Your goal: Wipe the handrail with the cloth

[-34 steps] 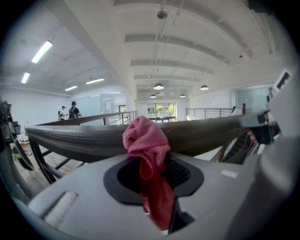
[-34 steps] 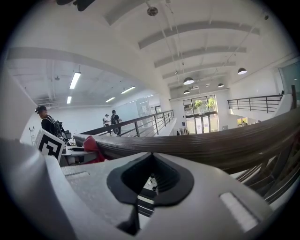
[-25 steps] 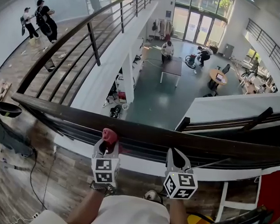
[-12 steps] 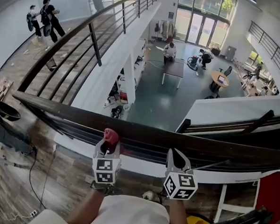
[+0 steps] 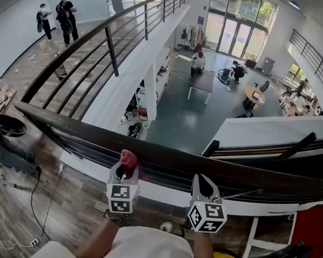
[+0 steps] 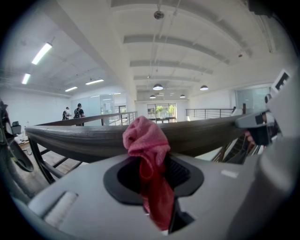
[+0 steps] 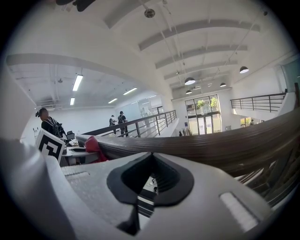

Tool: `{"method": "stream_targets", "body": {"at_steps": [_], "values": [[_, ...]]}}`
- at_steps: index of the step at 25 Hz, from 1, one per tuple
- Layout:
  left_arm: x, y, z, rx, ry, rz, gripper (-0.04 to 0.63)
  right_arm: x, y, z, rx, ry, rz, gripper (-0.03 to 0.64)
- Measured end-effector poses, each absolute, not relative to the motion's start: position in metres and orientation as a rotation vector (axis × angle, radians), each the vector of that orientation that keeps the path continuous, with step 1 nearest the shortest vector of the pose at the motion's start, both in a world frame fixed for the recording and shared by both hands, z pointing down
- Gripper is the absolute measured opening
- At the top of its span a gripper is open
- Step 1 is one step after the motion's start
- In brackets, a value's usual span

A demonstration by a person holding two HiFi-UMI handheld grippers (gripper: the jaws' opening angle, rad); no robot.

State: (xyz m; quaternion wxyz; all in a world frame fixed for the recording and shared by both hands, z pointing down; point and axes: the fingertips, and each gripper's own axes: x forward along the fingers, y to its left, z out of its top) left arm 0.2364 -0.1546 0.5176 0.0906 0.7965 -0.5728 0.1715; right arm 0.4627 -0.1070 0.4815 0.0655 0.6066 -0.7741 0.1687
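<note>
A dark wooden handrail (image 5: 165, 156) runs across the head view above an open atrium. My left gripper (image 5: 123, 170) is shut on a pink-red cloth (image 5: 128, 157), whose bunched top rests against the rail's near edge. In the left gripper view the cloth (image 6: 147, 161) stands up between the closed jaws with the handrail (image 6: 75, 138) just behind it. My right gripper (image 5: 204, 184) is shut and empty, close under the rail to the right. From the right gripper view I see the handrail (image 7: 211, 145) just ahead and the cloth (image 7: 95, 146) off to the left.
Below the rail are metal bars (image 5: 164, 177) and a drop to the lower floor with a table (image 5: 200, 82) and people. A second railing (image 5: 109, 43) runs away at the left. Two people (image 5: 56, 15) stand at the far left. Wooden floor (image 5: 48, 200) with cables lies underfoot.
Both grippers and the cloth keep their place at the rail. The head view has shifted slightly, and the two people at far left have walked on.
</note>
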Motion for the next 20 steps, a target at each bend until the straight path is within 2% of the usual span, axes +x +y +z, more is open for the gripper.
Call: {"method": "stream_targets", "body": {"at_steps": [20], "values": [[0.237, -0.156, 0.517, 2.34, -1.759, 0.454, 0.124, 0.48, -0.102, 0.476, 1.789, -2.3, 0.391, 0.003]]}}
